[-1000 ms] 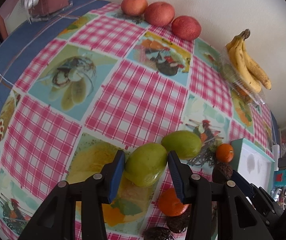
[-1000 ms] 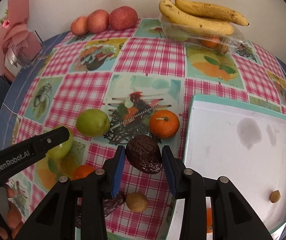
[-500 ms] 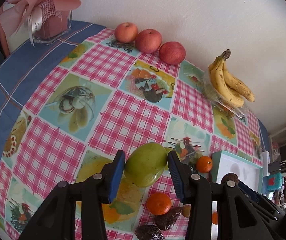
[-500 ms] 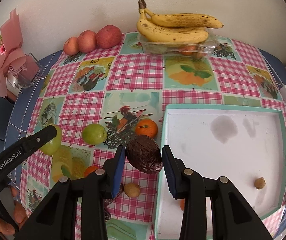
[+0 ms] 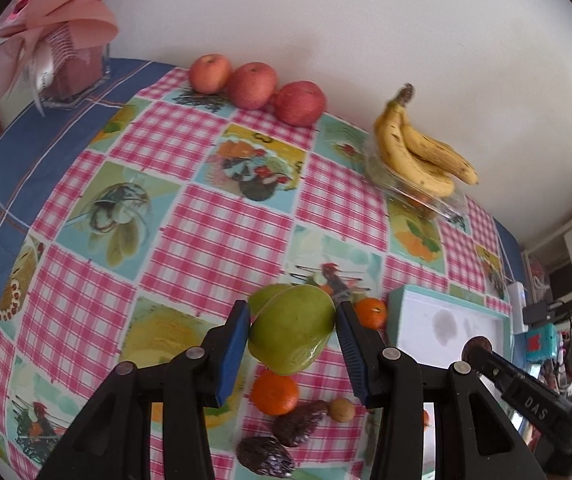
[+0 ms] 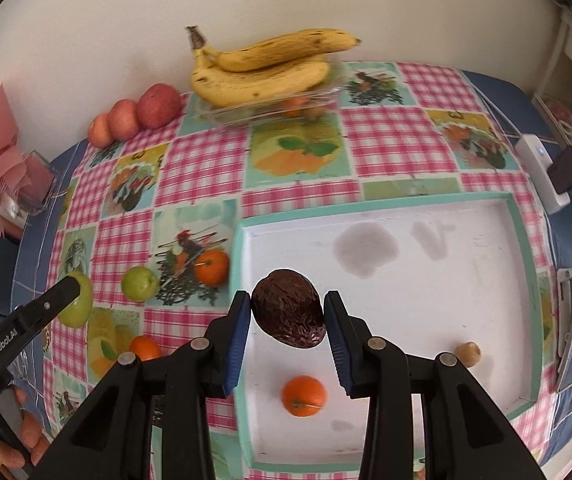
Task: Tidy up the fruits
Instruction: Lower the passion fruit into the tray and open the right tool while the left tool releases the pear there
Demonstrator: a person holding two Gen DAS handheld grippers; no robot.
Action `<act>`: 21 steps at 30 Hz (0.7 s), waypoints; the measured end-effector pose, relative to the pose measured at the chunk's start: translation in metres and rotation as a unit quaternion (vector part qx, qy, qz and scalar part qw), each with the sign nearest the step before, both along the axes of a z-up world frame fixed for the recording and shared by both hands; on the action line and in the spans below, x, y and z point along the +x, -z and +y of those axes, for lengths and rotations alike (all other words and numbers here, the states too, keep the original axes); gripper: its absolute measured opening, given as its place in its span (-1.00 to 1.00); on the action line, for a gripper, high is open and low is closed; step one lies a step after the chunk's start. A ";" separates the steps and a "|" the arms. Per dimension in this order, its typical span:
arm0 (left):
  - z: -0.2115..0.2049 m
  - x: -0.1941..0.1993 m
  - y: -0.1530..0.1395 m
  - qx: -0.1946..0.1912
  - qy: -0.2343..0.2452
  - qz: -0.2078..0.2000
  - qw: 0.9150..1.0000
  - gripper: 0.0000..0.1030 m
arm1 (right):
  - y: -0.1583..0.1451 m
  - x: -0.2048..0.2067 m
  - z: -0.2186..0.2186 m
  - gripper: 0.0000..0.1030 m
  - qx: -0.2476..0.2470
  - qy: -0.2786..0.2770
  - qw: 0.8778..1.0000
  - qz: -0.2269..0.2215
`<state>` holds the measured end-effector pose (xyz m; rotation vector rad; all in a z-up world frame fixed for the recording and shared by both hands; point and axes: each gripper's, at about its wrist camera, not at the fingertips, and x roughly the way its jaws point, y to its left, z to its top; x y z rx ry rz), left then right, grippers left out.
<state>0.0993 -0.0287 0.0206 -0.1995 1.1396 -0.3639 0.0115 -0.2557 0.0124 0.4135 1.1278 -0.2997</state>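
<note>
My left gripper (image 5: 291,340) is shut on a green fruit (image 5: 291,334), held above the checked tablecloth. A second green fruit (image 5: 266,300) lies just behind it. My right gripper (image 6: 287,320) is shut on a dark wrinkled fruit (image 6: 287,314), hanging over the left part of the white tray (image 6: 385,202). An orange (image 6: 303,395) and a small brown fruit (image 6: 467,354) lie in the tray. On the cloth rest two oranges (image 5: 370,312) (image 5: 274,393), two dark wrinkled fruits (image 5: 297,422) and a small brown ball (image 5: 341,409).
Three apples (image 5: 254,84) line the wall at the back. Bananas (image 6: 266,68) lie on a clear plastic box (image 6: 317,96). A pink gift box (image 6: 2,176) stands at the far left. A white device (image 6: 537,168) and cables sit right of the tray.
Both grippers have risen off the table with their fruits. The right one has carried the dark fruit rightward, from beside the tray to over its left part.
</note>
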 end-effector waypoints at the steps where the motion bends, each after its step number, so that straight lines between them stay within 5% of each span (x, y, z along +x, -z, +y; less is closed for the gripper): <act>1: -0.005 -0.002 -0.001 0.000 0.006 0.000 1.000 -0.09 | 0.001 -0.003 -0.005 -0.24 0.001 0.005 1.000 0.001; 12: -0.073 -0.034 0.000 0.012 0.097 0.001 0.995 -0.09 | 0.015 -0.033 -0.058 -0.23 0.000 0.061 0.998 0.032; 21: -0.131 -0.061 0.030 0.037 0.166 0.007 0.985 -0.09 | 0.032 -0.051 -0.091 -0.23 0.003 0.094 0.994 0.051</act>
